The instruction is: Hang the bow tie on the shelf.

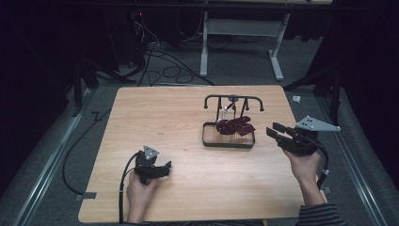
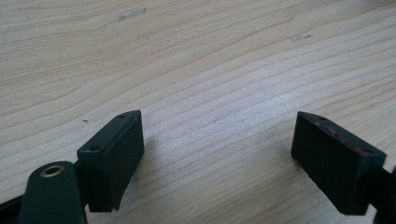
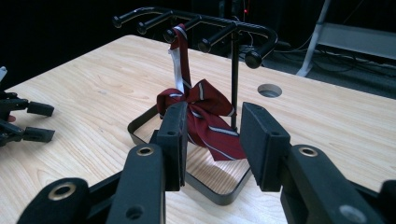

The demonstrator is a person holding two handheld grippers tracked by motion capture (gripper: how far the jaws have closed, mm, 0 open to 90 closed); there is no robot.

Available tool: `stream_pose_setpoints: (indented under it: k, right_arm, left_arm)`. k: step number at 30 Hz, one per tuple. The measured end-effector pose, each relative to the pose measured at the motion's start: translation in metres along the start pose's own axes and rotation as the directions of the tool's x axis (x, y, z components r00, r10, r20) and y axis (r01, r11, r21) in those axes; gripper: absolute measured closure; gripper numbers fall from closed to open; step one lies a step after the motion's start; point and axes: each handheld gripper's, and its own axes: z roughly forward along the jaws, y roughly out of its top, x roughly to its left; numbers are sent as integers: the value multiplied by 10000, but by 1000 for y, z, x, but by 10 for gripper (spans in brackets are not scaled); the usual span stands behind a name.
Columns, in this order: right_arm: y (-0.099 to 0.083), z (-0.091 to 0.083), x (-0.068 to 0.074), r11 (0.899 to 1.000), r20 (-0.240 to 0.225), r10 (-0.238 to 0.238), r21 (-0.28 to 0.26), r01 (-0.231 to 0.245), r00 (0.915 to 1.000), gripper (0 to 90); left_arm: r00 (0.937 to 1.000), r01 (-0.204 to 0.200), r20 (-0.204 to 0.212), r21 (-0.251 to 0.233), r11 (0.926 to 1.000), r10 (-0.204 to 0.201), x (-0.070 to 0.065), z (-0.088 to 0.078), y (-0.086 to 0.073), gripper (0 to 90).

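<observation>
Right gripper [image 3: 211, 140]: half-open, empty | left gripper [image 2: 219, 156]: wide, empty | wooden table [image 1: 155, 117] (dark room, cabled floor [image 1: 164, 70])

Dark red bow tie [image 3: 205, 116] with thin white and dark stripes, white strap [image 3: 177, 74] running up from it. Black metal rack [image 3: 201, 28] and black tray [image 3: 219, 193] rim, on light wood-grain table [image 1: 188, 113]. Black tongs, left [image 1: 162, 169] and right [image 1: 277, 133], each with grey three-cornered plate on top; grey floor, black cables.
</observation>
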Motion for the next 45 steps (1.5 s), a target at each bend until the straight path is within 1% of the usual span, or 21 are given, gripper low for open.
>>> stream_pose_setpoints:
  k: [5,7,17,29,33,40,45]
  right_arm:
    - [-3,-6,-1,9998,86,112,-138,-110,9999,634]
    - [-6,-8,-3,9994,124,270,-226,-267,9996,634]
    - [-20,-13,-9,9979,281,616,-212,-611,9977,632]
    - [-38,-17,-16,9948,345,1017,-100,-1014,9942,632]
    - [-43,-17,-17,9946,342,1036,-2,-1036,9940,633]
    - [-51,-15,-18,9957,430,911,144,-918,9949,638]
    - [-57,-12,-18,9948,469,968,269,-982,9942,639]
  left_arm:
    - [10000,-4,8,13,10000,4,0,0,0,175]
    - [10000,-3,1,4,10000,3,0,0,0,175]
    - [10000,-3,8,11,10000,3,0,0,0,175]
    - [10000,-4,10,14,10000,4,0,0,0,175]
    - [10000,-3,8,13,10000,3,0,0,0,175]
    - [10000,-5,8,16,10000,5,0,0,0,175]
    - [10000,-5,8,15,10000,5,0,0,0,175]
